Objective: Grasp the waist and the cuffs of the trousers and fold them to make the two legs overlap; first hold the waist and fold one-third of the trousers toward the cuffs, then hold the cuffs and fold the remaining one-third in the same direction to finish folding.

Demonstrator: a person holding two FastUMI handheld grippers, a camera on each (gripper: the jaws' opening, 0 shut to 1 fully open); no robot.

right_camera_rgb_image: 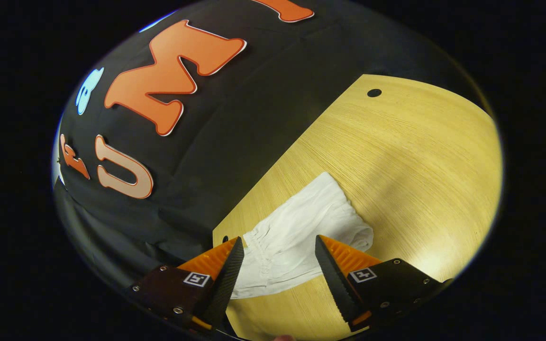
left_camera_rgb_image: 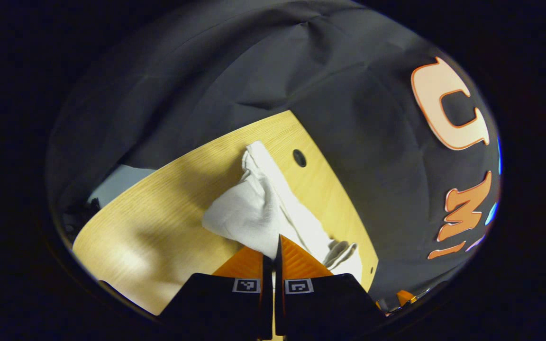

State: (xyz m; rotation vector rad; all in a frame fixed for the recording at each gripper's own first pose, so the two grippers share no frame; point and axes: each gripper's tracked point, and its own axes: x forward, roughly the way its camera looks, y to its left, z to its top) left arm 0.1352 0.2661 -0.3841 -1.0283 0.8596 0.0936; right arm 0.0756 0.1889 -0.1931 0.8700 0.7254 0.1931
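The white trousers lay bunched on the wooden bench, near the bench's edge by the black cloth wall. In the left gripper view they rose from the bench toward the left tool, one part spread out as a flat panel and another running away as a long twisted strip toward a small dark hole in the bench top. The left tool's fingers were pressed together with a fold of the white cloth pinched between them (the cloth hung lifted there, not flat).

In the right gripper view, the trousers showed a gathered, crinkled band, seemingly the waist, lying on the bench close to its corner. The right tool hung over that end with its fingers spread wide apart, one on each side of the band; whether either finger touched the cloth could not be told. Another dark hole sat farther along the bench, well apart from the trousers. The cloth wall hung just past the bench's edge.
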